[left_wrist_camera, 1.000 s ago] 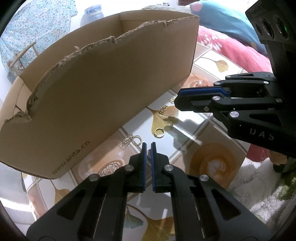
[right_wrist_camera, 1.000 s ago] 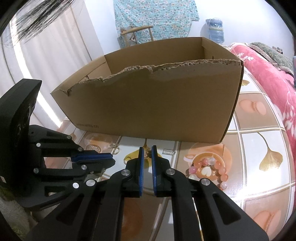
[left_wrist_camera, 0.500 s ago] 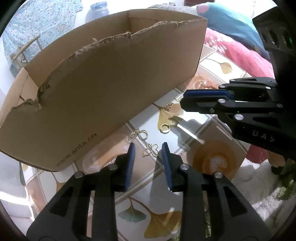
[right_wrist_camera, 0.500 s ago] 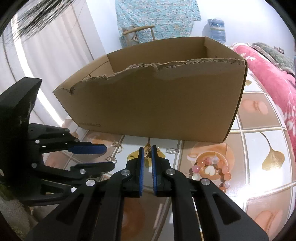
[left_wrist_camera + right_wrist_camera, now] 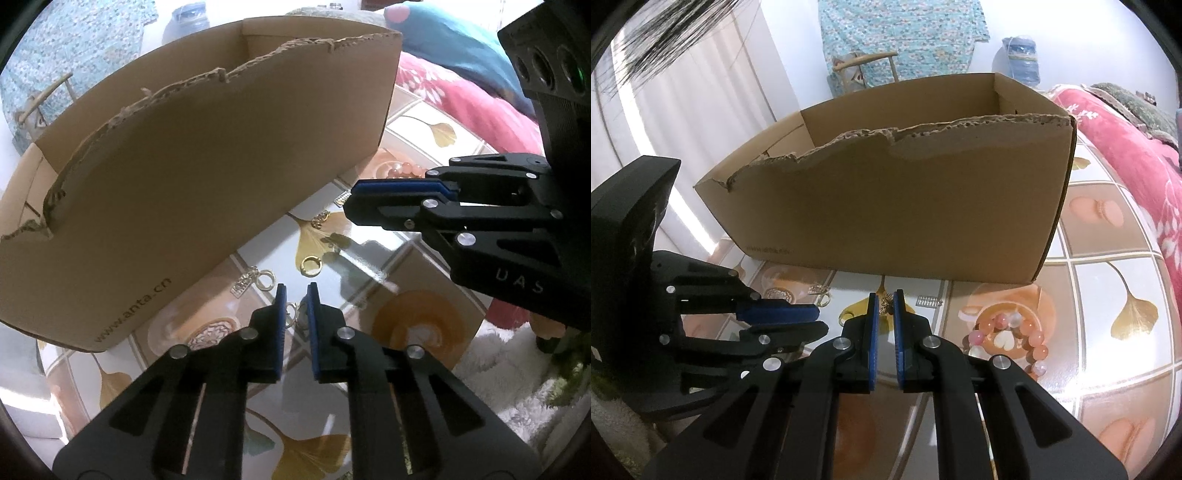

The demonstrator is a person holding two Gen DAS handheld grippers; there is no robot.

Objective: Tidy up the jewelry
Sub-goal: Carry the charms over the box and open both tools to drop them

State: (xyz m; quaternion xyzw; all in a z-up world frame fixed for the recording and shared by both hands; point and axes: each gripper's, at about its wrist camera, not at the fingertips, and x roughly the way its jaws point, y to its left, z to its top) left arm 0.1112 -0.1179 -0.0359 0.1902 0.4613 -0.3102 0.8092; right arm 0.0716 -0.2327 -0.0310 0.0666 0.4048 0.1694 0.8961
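A torn-rimmed cardboard box (image 5: 192, 177) stands on the patterned table; it also shows in the right wrist view (image 5: 905, 206). Small gold pieces lie in front of it: a hoop earring (image 5: 311, 264), a ring with a charm (image 5: 255, 281), a small gold charm (image 5: 320, 220) and a bar clip (image 5: 928, 301). My left gripper (image 5: 294, 300) is partly open around a small gold bow-shaped piece (image 5: 294, 316) on the table. My right gripper (image 5: 885, 305) is nearly shut, with a small gold charm (image 5: 885, 307) showing between its tips. A pink bead bracelet (image 5: 1008, 332) lies to its right.
The glossy tabletop (image 5: 1108, 280) has gingko-leaf and macaron tiles. A red floral blanket (image 5: 1137, 147) lies at the right. A chair (image 5: 864, 70) and a water jug (image 5: 1021, 55) stand behind the box. White fluffy rug (image 5: 509, 376) lies beside the table.
My left gripper opened from shut, then narrowed around the bow-shaped piece as it came closer. The right gripper stayed nearly shut and shifted slightly.
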